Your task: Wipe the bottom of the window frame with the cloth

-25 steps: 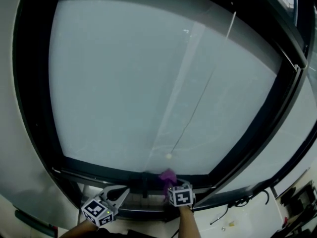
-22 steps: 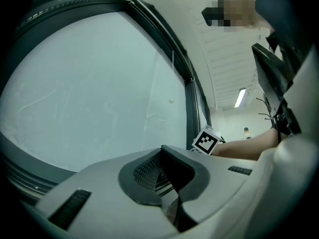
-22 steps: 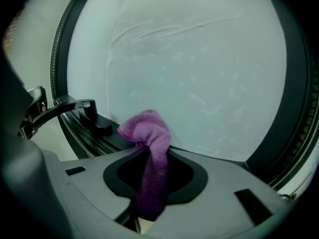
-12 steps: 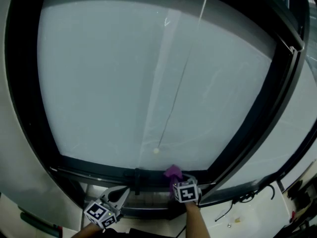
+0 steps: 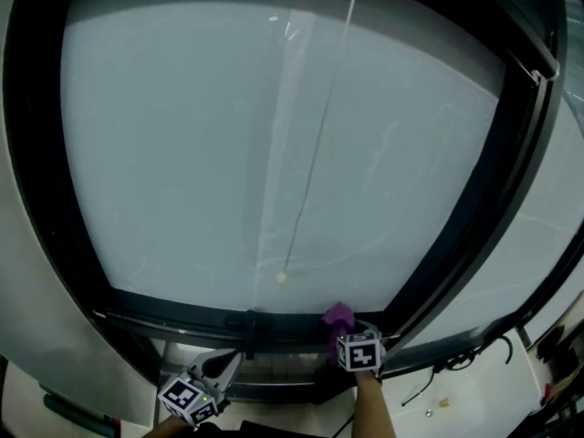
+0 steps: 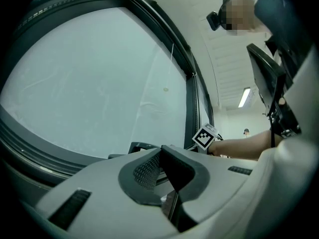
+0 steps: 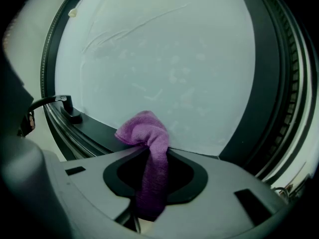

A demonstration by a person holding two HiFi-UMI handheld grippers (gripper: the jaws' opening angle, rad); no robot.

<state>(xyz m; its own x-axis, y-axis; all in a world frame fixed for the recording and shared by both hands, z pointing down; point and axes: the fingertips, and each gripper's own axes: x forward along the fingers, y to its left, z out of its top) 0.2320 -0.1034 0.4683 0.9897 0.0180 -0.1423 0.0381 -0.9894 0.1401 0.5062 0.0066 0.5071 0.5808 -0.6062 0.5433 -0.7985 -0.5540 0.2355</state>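
A purple cloth (image 7: 145, 133) is pinched in my right gripper (image 7: 149, 151), its bunched end pressed on the dark bottom rail of the window frame (image 7: 94, 128). In the head view the cloth (image 5: 338, 316) rests on the bottom frame (image 5: 182, 313) near the lower right corner, with the right gripper (image 5: 351, 336) just below it. My left gripper (image 5: 228, 361) hangs lower left of the frame, jaws together with nothing between them; in the left gripper view its jaws (image 6: 160, 151) point toward the glass.
A black window handle (image 5: 252, 325) sits on the bottom rail left of the cloth, also the handle (image 7: 67, 108). A blind cord with a small bead (image 5: 281, 278) hangs before the pane. A cable and small items lie on the white sill (image 5: 456, 395) at lower right.
My right gripper has slid the cloth to the right along the bottom rail, toward the frame's corner. The left gripper has stayed low and about where it was.
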